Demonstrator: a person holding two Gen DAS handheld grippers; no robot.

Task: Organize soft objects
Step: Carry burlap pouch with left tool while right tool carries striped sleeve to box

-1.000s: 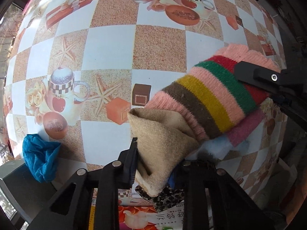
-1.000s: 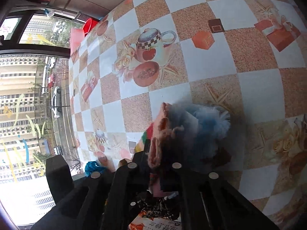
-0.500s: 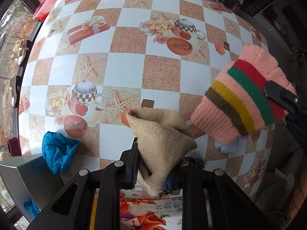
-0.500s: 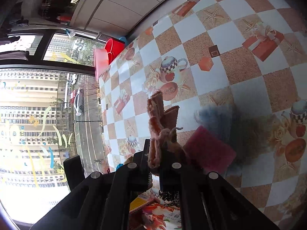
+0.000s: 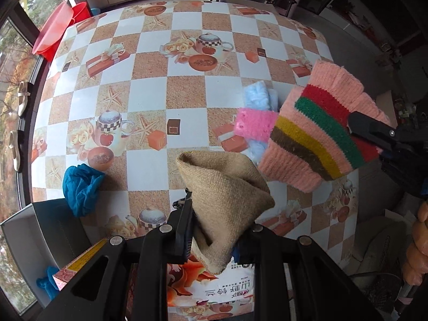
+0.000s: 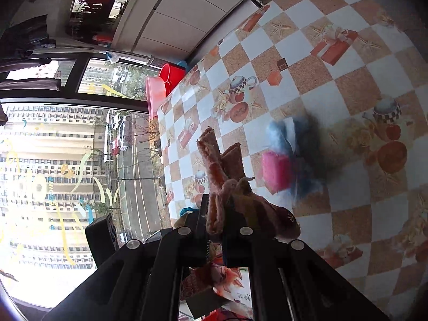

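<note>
My left gripper (image 5: pixel 214 227) is shut on a tan burlap cloth (image 5: pixel 224 195) and holds it above the near edge of the table. My right gripper (image 6: pixel 216 230) is shut on a pink knitted cloth with red, green, yellow and brown stripes (image 5: pixel 321 131), which also shows edge-on in the right wrist view (image 6: pixel 222 187). It hangs in the air at the right of the table. A pink and light-blue fluffy cloth (image 5: pixel 256 123) lies on the table below it, also in the right wrist view (image 6: pixel 278 165). A crumpled blue cloth (image 5: pixel 80 187) lies at the table's left near edge.
The table (image 5: pixel 149 93) has a checked orange and white cover with printed teacups. A printed cardboard box (image 5: pixel 208 289) sits below my left gripper. A grey bin (image 5: pixel 40 230) stands at the left. Red and pink basins (image 5: pixel 53 26) stand by the window.
Both grippers have risen well above the table with their cloths. The striped cloth has lifted off the pink and blue fluffy cloth, which stays on the table.
</note>
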